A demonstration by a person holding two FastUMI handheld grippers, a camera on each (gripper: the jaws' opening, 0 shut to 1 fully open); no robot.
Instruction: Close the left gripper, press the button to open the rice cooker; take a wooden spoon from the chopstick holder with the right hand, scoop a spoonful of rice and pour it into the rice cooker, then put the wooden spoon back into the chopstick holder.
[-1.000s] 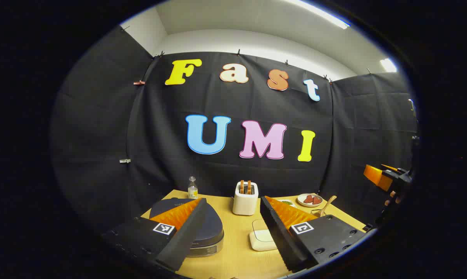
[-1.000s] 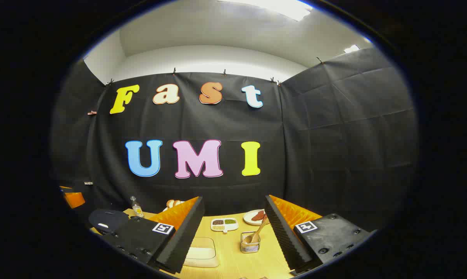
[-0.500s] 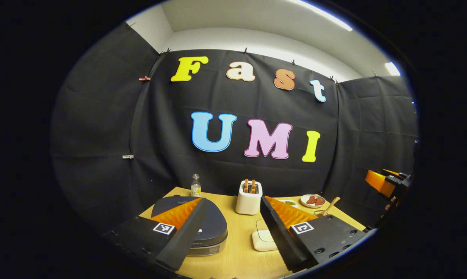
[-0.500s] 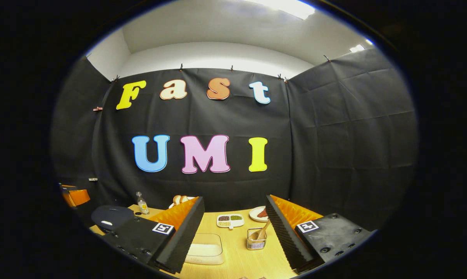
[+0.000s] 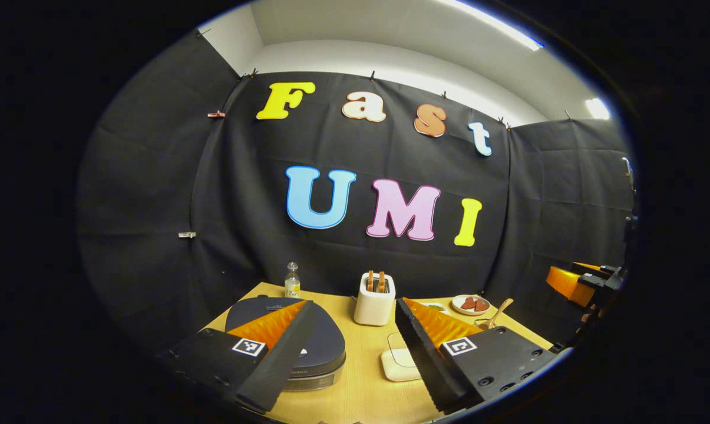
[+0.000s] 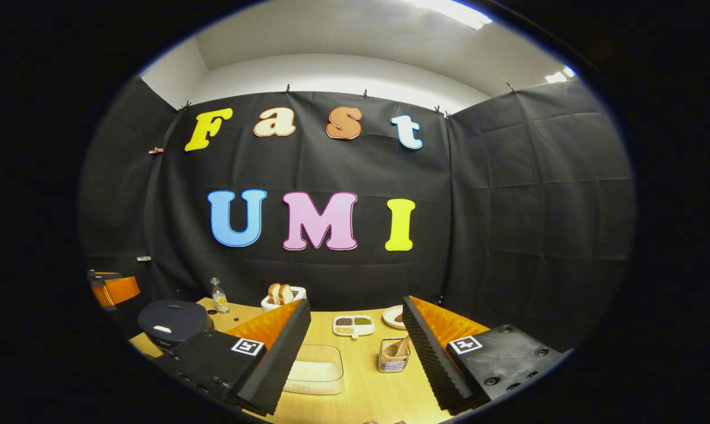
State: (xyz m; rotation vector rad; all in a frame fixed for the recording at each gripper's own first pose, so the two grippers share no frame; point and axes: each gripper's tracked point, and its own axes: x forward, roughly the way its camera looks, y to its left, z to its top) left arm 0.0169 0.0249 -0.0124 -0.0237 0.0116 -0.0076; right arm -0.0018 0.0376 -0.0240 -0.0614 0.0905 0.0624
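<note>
The dark rice cooker (image 5: 326, 340) sits with its lid down at the table's left, partly behind my left gripper's near finger. My left gripper (image 5: 355, 306) hangs open above the table, nothing between its fingers. In the right gripper view the rice cooker (image 6: 171, 321) is far left. A wire chopstick holder (image 6: 393, 358) with the wooden spoon (image 6: 399, 347) in it stands just inside my right gripper's right finger. A clear box of rice (image 6: 318, 371) lies ahead of my open right gripper (image 6: 355, 303). The spoon's handle (image 5: 499, 311) also pokes up at the right in the left gripper view.
A white toaster (image 5: 374, 300) with bread stands mid-table, a small bottle (image 5: 292, 281) behind the cooker. A divided dish (image 6: 353, 324) and a plate (image 6: 393, 317) lie at the back. The rice box (image 5: 398, 360) is in front of the toaster. The other gripper (image 5: 577, 282) hovers far right.
The right gripper has tipped down and eased forward, so more of the table, the holder and the rice box show. The left gripper has shifted only slightly. Both stay open.
</note>
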